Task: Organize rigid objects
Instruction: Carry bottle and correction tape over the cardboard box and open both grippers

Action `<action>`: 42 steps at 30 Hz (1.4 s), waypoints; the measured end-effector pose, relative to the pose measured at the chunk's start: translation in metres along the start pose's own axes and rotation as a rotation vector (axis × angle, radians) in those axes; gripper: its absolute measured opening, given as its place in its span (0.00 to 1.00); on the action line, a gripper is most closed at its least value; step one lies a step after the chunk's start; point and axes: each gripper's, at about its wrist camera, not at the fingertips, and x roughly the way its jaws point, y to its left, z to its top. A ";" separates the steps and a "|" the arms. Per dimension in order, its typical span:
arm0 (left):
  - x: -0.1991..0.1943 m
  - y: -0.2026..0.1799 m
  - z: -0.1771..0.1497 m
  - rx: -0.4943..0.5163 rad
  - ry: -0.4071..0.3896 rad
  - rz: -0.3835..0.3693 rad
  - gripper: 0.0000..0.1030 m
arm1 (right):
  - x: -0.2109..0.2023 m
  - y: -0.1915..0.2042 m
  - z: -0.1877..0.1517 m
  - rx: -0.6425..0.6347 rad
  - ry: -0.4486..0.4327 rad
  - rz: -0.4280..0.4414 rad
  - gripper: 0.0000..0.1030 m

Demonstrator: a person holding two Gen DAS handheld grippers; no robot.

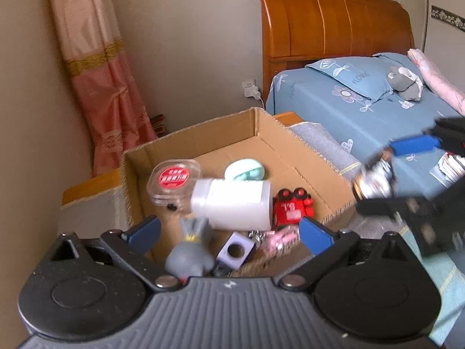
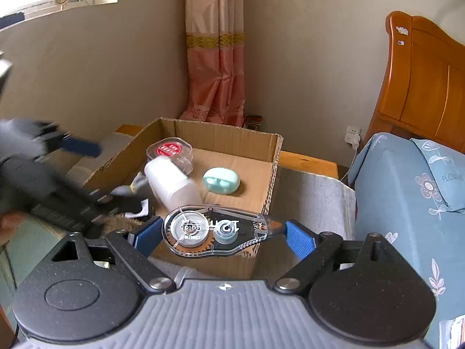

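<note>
An open cardboard box holds a white bottle lying on its side, a clear case with a red label, a mint green case, a red toy, a grey figurine, a lilac cube and a pink item. My left gripper is open and empty above the box's near edge. My right gripper is shut on a clear correction tape dispenser, held over the box's near corner. The right gripper also shows blurred in the left wrist view.
The box stands on a grey cloth over a low wooden stand. A bed with blue flowered bedding and a wooden headboard is to the right. A pink curtain hangs in the corner. A charger is plugged into the wall.
</note>
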 end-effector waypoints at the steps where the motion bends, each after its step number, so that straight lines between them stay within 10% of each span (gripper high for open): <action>1: -0.005 0.002 -0.003 -0.004 -0.006 0.003 0.98 | 0.002 -0.001 0.003 0.007 0.003 0.002 0.90; 32: -0.028 0.064 -0.067 -0.170 -0.028 0.138 0.98 | 0.154 -0.002 0.109 -0.006 0.172 -0.011 0.90; 42: -0.028 0.061 -0.071 -0.174 -0.009 0.141 0.98 | 0.147 -0.006 0.113 0.005 0.137 -0.020 1.00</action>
